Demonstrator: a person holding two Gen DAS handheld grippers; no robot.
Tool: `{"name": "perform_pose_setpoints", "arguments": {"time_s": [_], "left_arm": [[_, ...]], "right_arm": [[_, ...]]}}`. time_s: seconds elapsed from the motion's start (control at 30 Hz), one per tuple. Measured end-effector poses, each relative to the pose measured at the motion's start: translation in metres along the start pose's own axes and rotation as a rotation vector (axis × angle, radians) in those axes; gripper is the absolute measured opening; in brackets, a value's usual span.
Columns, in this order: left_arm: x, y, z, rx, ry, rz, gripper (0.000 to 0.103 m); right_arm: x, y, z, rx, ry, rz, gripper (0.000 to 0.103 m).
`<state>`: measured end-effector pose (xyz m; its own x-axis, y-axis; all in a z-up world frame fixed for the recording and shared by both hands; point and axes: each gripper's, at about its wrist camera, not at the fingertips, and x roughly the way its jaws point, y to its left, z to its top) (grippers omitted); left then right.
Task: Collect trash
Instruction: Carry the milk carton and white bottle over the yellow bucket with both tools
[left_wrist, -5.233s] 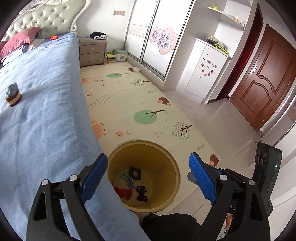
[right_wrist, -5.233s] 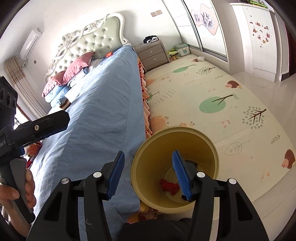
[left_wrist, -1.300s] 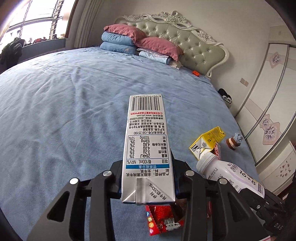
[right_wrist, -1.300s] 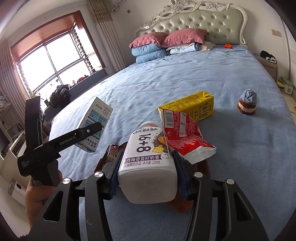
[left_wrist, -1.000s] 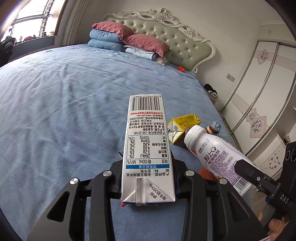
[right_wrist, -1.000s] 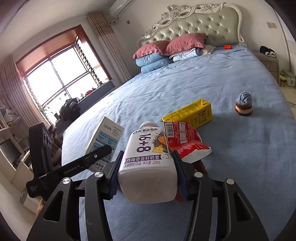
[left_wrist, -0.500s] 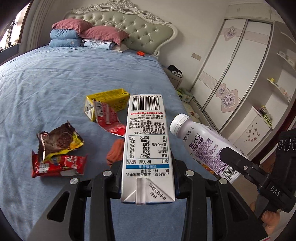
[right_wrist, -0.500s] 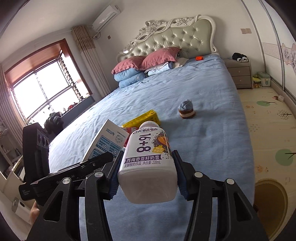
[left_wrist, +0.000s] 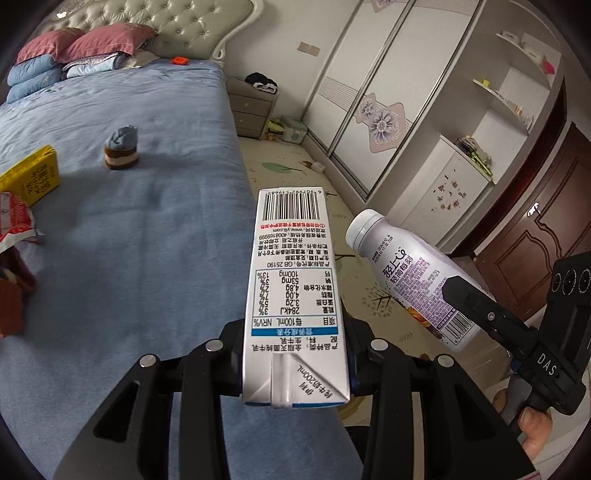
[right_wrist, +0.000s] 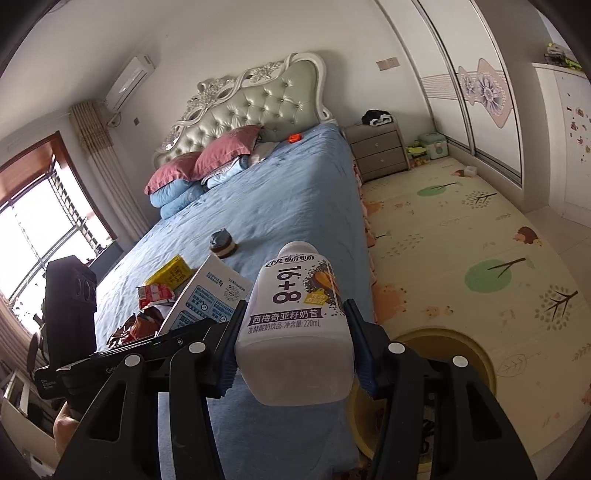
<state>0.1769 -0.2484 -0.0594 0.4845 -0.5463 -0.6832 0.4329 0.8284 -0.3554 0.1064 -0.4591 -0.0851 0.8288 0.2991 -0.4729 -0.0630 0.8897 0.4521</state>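
Milk carton (left_wrist: 291, 295) clamped in left claw (left_wrist: 295, 365), yogurt-drink bottle (right_wrist: 295, 325) clamped in right claw (right_wrist: 295, 354), both above bed edge. Yellow bin (right_wrist: 476, 354) on floor: centre over mouth before letting go.

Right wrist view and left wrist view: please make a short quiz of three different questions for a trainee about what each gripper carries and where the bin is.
1. True or false: the left gripper is shut on the white rectangular milk carton.
2. What does the right gripper hold? A) yellow juice box B) white plastic yogurt bottle with purple label C) red wrapper
3. Fill in: the round yellow bin stands on the ____ beside the blue bed.

Key: 1 true; 2 B, the bottle; 3 patterned floor mat.
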Motion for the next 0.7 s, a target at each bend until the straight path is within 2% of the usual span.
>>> {"name": "perform_pose_setpoints", "arguments": {"time_s": [0.17, 0.37, 0.7], "left_arm": [[0.042, -0.037, -0.002, 0.05, 0.081, -0.056, 0.038], [0.089, -0.068, -0.001, 0.101, 0.178, -0.083, 0.038], [0.132, -0.079, 0.003, 0.138, 0.249, -0.065, 0.038]], "right_arm": [[-0.016, -0.042, -0.006, 0.054, -0.011, -0.067, 0.05], [-0.027, -0.088, -0.015, 0.108, -0.001, -0.131, 0.05], [-0.011, -0.13, -0.031, 0.18, 0.03, -0.144, 0.05]]}}
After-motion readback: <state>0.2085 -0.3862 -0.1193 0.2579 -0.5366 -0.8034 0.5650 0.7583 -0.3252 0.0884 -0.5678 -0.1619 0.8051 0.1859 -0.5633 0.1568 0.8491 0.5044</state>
